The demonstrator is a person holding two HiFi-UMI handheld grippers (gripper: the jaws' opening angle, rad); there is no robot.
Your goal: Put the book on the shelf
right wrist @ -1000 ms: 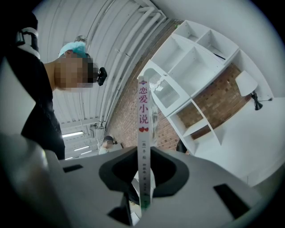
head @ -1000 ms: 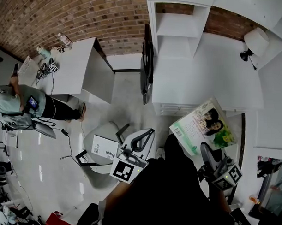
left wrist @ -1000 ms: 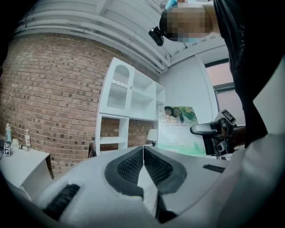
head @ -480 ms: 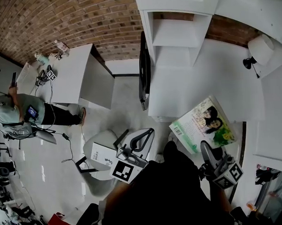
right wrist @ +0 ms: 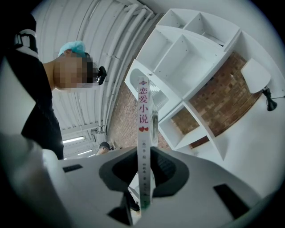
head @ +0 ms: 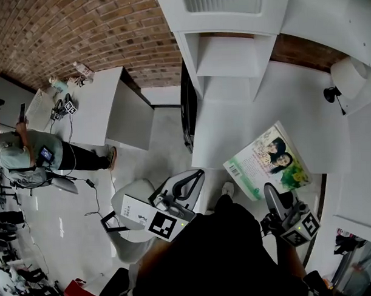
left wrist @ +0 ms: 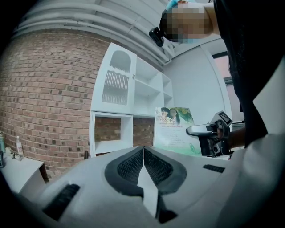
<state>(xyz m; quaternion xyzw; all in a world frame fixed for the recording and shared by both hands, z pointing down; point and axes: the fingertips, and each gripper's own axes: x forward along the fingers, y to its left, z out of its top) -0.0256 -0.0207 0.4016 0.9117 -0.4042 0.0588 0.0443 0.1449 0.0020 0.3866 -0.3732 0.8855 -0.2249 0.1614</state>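
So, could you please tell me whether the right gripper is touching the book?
Touching. In the right gripper view, the right gripper has both pads pressed against the book, whose spine stands between them.

Brick wall [head: 78, 27], white desk [head: 95, 96], glossy floor [head: 60, 215]

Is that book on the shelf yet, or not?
Not on it. The book sits clamped in the right gripper, out in front of the white shelf, whose visible compartments look empty.

The left gripper [left wrist: 143, 153] has its jaws pressed together with nothing in them. The right gripper [right wrist: 145, 156] squeezes the book [head: 268, 159] by its edge.
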